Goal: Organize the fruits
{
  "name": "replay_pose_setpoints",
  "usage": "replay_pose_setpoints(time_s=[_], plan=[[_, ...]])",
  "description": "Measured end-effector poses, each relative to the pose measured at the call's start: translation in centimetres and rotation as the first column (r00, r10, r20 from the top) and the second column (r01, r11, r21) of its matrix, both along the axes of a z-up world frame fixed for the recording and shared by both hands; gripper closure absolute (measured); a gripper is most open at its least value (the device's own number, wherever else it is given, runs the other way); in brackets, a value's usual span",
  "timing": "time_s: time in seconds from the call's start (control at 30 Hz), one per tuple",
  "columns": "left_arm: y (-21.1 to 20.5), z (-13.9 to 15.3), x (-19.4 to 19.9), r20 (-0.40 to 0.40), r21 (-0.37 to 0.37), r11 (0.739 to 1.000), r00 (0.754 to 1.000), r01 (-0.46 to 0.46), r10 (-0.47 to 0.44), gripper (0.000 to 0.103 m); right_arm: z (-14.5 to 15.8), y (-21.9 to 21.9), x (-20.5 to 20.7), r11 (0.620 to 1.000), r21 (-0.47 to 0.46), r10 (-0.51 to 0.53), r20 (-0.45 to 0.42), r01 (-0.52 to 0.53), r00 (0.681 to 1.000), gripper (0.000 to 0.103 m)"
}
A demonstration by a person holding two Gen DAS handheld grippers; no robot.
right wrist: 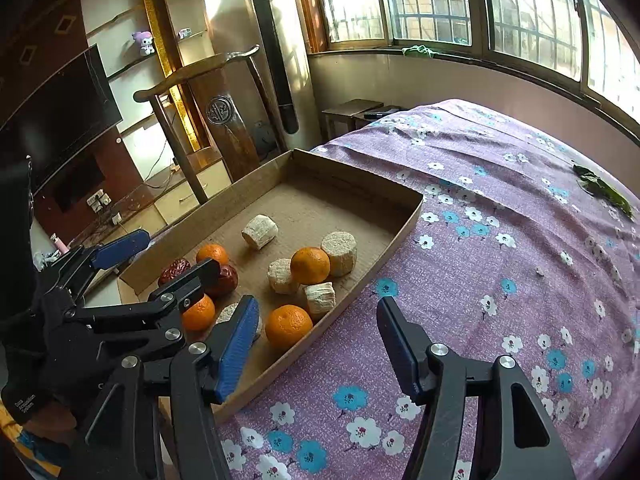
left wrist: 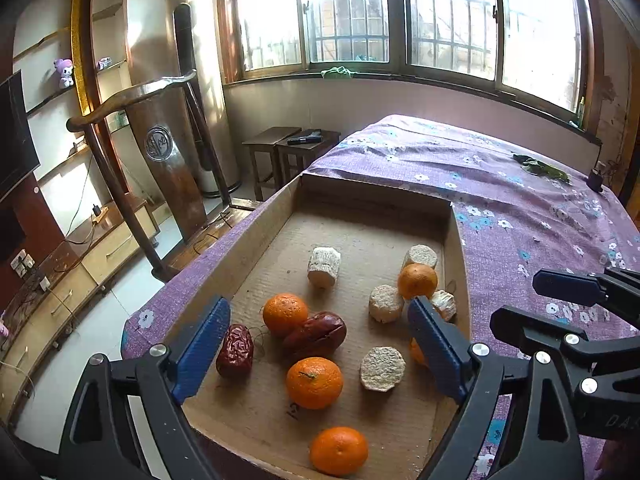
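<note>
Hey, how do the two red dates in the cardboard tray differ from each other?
The left date lies apart near the tray's left wall; the right date leans against an orange. The left date looks smaller and more wrinkled; the right date is bigger and smoother. Both are dark red and lie in the cardboard tray.

Left gripper open, empty, above box.

five oranges, five pale corn-cob chunks, two red dates, one cardboard tray, two grippers: left gripper, right gripper
</note>
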State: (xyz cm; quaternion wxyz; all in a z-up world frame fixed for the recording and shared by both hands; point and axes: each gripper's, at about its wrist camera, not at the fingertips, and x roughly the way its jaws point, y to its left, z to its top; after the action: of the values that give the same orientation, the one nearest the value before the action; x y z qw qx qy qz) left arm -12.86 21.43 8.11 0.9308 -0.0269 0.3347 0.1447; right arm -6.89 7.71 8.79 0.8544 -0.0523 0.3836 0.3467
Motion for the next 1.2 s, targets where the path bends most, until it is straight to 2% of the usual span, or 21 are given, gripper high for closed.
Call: replay_pose_setpoints(time_s=[0.47,1.2], plan=[[-1.3,0.9,-1.1,0.027,-0.006,1.000,1.000,0.014,-0.014,0.012,0.3,-2.5,-1.5,1.000,0.009,-0.030,0.003,0.030,1.000,0.033],[-1.5,0.9,-1.3,0.017,0.004,1.000,1.000,0.014,-0.014,0.012,-0.3,-2.9,-1.1,1.000,0.004,-0.026,-0.016,0.026,1.000,0.032]])
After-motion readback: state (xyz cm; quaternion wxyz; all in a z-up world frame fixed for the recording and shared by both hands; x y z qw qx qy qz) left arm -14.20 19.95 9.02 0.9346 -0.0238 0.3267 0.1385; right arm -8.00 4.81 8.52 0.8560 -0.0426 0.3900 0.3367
